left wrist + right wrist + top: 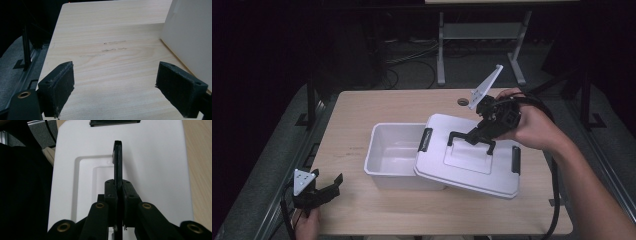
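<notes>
Right tongs (479,137) pinch the black handle (469,138) of the white lid (472,160), tilted over the tub (392,155); left tongs (324,192) spread above the desk (377,105).

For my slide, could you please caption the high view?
Right claw lifts white lid by its black handle off the storage bin; left claw waits open.

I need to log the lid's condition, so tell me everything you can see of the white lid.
The white lid looks like smooth plastic, rectangular with rounded corners and a recessed panel in the middle. A black handle stands up from that panel, and a black latch sits at each short end. It lies tilted and askew, partly over the open white bin, resting on its rim. The right gripper is clamped on the handle.
</notes>
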Demonstrator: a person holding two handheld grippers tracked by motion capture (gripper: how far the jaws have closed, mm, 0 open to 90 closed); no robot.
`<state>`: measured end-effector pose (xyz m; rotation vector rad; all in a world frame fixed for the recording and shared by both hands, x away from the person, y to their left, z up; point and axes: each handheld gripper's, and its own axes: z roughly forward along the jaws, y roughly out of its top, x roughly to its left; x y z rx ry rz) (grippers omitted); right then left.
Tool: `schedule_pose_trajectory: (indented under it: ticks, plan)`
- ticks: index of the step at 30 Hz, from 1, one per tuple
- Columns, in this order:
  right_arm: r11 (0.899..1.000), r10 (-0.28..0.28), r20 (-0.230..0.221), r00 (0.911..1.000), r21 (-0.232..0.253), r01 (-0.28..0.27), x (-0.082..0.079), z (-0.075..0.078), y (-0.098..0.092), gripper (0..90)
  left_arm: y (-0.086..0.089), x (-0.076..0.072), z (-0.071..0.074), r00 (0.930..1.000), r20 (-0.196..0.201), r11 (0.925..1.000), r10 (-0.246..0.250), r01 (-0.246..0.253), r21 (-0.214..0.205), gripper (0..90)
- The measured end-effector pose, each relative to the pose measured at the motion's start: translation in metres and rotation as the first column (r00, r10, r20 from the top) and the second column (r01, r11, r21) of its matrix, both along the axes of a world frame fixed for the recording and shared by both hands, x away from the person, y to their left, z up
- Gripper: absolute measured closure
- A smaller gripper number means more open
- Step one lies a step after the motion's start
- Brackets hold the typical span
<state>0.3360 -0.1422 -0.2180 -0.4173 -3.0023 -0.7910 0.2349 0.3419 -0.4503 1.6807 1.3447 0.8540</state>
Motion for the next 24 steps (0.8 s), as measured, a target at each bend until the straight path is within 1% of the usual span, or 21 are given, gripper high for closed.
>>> schedule_pose_trajectory:
  ticks: [2,4,7,8,24]
  plan:
    - [1.0,0.008,-0.003,1.0,0.002,-0.008,0.002,-0.001,0.005,84.3,0.0,0.0,0.0,1.0,0.002,1.0,0.001,-0.001,-0.004,14.0]
    - [1.0,0.002,-0.012,0.9999,0.0,-0.002,0.004,-0.001,0.007,84.3,0.0,0.0,0.0,1.0,0.002,1.0,0.001,-0.001,-0.002,14.0]
    - [1.0,0.021,-0.006,0.9998,0.011,-0.021,0.008,-0.002,0.012,84.3,0.001,-0.001,0.0,1.0,0.001,1.0,0.002,-0.002,-0.002,14.0]
    - [1.0,0.019,-0.01,0.9998,0.015,-0.019,0.009,-0.002,0.013,84.3,0.001,-0.001,0.0,1.0,0.001,1.0,0.002,-0.002,-0.002,14.0]
    - [0.999,0.049,-0.019,0.9986,0.014,-0.049,0.02,-0.006,0.038,84.3,0.002,-0.002,0.0,1.0,0.001,1.0,0.006,-0.006,0.0,14.0]
